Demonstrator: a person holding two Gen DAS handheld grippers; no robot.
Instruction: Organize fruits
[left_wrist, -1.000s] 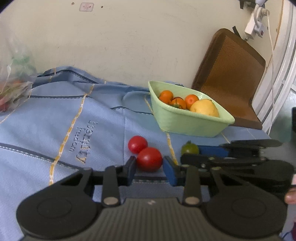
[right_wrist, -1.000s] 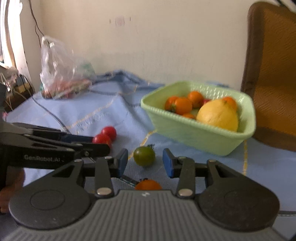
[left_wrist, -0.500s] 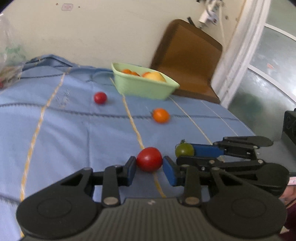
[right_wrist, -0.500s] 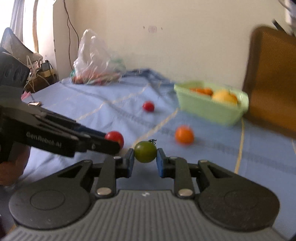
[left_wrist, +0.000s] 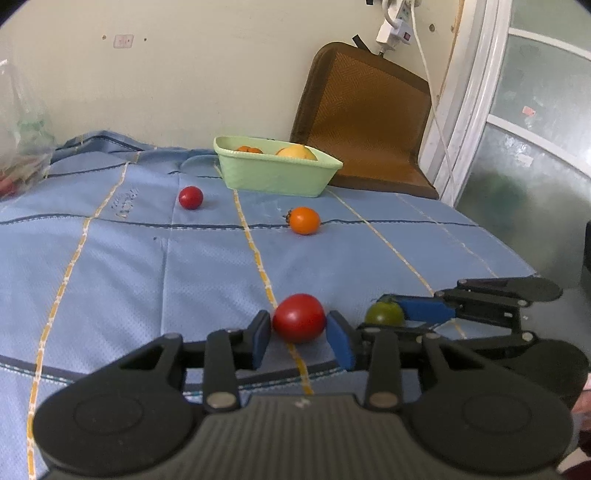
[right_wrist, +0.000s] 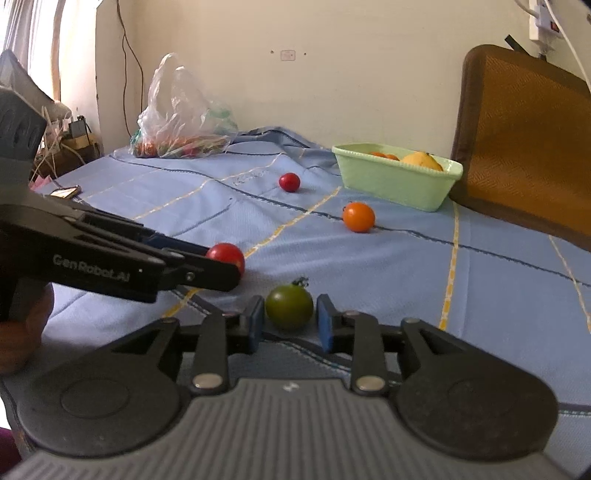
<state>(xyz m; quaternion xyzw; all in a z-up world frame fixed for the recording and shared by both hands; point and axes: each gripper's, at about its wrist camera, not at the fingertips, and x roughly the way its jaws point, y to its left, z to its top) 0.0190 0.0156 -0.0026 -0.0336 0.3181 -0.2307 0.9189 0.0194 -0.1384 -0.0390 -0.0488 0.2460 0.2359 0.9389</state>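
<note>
My left gripper (left_wrist: 298, 334) is shut on a red tomato (left_wrist: 299, 317) near the cloth's front edge; the tomato also shows in the right wrist view (right_wrist: 226, 255). My right gripper (right_wrist: 290, 319) has a green tomato (right_wrist: 289, 306) between its pads with small gaps either side; the tomato looks to rest on the cloth. A second red tomato (left_wrist: 191, 197) and an orange tomato (left_wrist: 304, 220) lie on the blue cloth. The green basket (left_wrist: 273, 175) at the back holds orange fruits and a yellow fruit (left_wrist: 297, 152).
A brown cushion (left_wrist: 365, 118) leans on the wall behind the basket. A plastic bag of produce (right_wrist: 181, 125) sits at the back left. A cord and plug (left_wrist: 393, 26) hang at the right by a window frame. A phone (right_wrist: 64, 192) lies at the left edge.
Both grippers pulled back from the basket to the cloth's front edge, each carrying its tomato. The right gripper's pads have parted slightly from the green tomato.
</note>
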